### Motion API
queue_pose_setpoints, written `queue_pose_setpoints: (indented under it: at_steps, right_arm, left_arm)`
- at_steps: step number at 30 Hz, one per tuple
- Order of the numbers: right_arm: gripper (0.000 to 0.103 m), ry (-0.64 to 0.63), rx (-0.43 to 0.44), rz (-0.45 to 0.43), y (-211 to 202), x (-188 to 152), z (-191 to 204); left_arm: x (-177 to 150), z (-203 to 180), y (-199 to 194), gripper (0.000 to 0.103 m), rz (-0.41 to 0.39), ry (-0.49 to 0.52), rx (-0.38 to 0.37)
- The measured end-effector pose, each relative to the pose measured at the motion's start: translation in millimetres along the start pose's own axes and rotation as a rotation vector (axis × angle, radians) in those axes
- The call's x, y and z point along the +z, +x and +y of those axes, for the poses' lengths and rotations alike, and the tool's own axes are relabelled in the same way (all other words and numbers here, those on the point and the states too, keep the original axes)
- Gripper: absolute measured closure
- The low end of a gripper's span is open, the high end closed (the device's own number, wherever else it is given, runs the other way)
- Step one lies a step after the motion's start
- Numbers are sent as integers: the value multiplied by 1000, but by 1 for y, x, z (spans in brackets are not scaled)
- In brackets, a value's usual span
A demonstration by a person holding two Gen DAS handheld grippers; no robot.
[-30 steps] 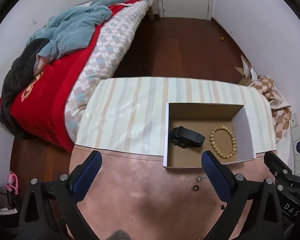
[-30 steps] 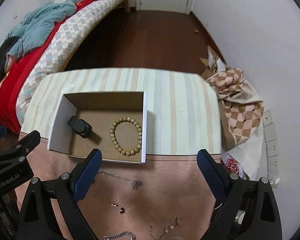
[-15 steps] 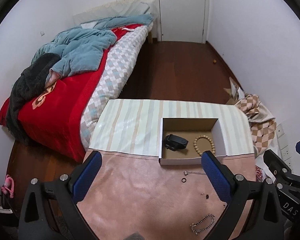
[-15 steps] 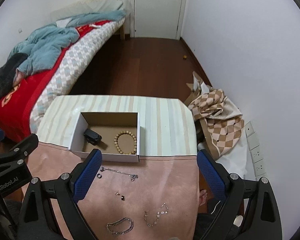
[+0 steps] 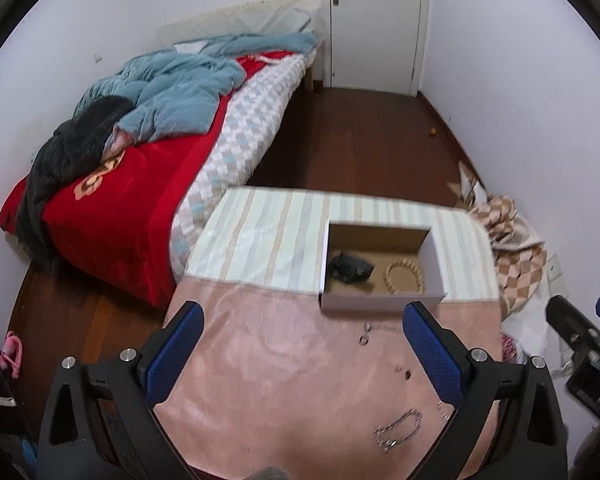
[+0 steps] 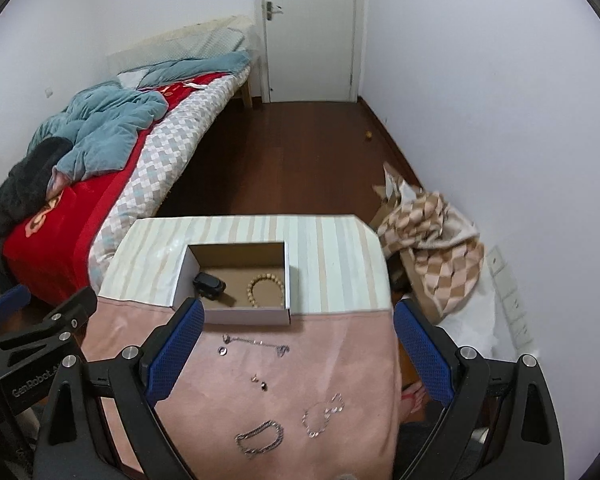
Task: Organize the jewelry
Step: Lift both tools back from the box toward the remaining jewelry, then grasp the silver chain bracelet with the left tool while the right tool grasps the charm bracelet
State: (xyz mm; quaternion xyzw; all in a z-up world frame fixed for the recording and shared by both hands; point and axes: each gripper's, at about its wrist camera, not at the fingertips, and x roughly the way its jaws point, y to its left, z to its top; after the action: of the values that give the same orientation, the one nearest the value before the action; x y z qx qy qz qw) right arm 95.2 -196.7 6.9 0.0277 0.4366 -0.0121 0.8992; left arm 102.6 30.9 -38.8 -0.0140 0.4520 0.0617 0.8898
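Observation:
An open cardboard box (image 6: 236, 316) (image 5: 380, 303) sits mid-table and holds a black band (image 6: 209, 284) (image 5: 350, 267) and a wooden bead bracelet (image 6: 265, 289) (image 5: 404, 276). On the pink cloth (image 6: 340, 360) in front of it lie a thin chain (image 6: 256, 343), a ring (image 6: 222, 350), small earrings (image 6: 260, 382), a silver link bracelet (image 6: 260, 442) (image 5: 398, 430) and a charm bracelet (image 6: 324, 414). My left gripper (image 5: 302, 354) and right gripper (image 6: 294, 352) are both open and empty, held high above the table's near side.
The table has a striped cover (image 6: 332, 264) at its far half. A bed (image 6: 100, 184) with red and blue bedding stands left. A checked blanket over cardboard (image 6: 432, 248) lies on the floor right. Dark wood floor (image 6: 292, 152) leads to a white door (image 6: 312, 28).
Both grippers have pulled back and up from the box, so the whole table and loose jewelry on the pink cloth now show. Both stay open and empty.

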Motion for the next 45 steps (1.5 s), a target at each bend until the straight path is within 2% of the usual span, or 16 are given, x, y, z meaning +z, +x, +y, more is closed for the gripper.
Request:
queue_pose_setpoints:
  at_steps: [9, 11, 14, 20, 22, 24, 25, 26, 27, 34, 36, 38, 40, 42, 44, 45]
  right_arm:
    - [8, 167, -14, 322, 101, -93, -73]
    - [20, 210, -6, 393, 126, -118, -86]
    - [29, 253, 15, 460, 154, -149, -93]
    - [36, 174, -2, 485, 177, -174, -63]
    - [39, 93, -58, 446, 175, -176, -48]
    - [46, 89, -50, 408, 171, -178, -43]
    - [61, 71, -51, 395, 169, -179, -40]
    - [91, 39, -78, 386, 167, -179, -36]
    - [98, 39, -67, 393, 167, -179, -36]
    - [98, 141, 18, 376, 153, -185, -59]
    - [98, 156, 27, 366, 148, -180, -68]
    - [98, 166, 33, 351, 140, -178, -73]
    - [98, 176, 34, 342, 136, -177, -79]
    - [98, 187, 36, 335, 131, -175, -83]
    - [98, 196, 40, 329, 130, -173, -87]
    - [98, 202, 42, 325, 128, -172, -88]
  left_arm:
    - [-79, -17, 90, 1, 235, 66, 78]
    - [-96, -22, 108, 1, 294, 75, 85]
    - [-111, -26, 120, 1, 334, 88, 96]
    - [-127, -29, 131, 1, 366, 110, 116]
    - [-131, -31, 130, 1, 372, 115, 112]
    - [-134, -34, 131, 2, 382, 120, 100]
    - [-137, -37, 129, 2, 390, 123, 86]
    - [-136, -36, 132, 2, 398, 123, 73]
    - [-139, -39, 132, 2, 415, 121, 50]
    - [-161, -60, 140, 2, 531, 69, -102]
    - [-166, -69, 144, 18, 544, 68, -122]
    - [-167, -77, 144, 22, 530, 89, -112]
    - [-166, -85, 142, 36, 489, 127, -101]
    - [-163, -92, 137, 73, 443, 158, -111]
    - [-160, -95, 137, 96, 429, 178, -121]
    - [-159, -94, 137, 97, 433, 175, -127]
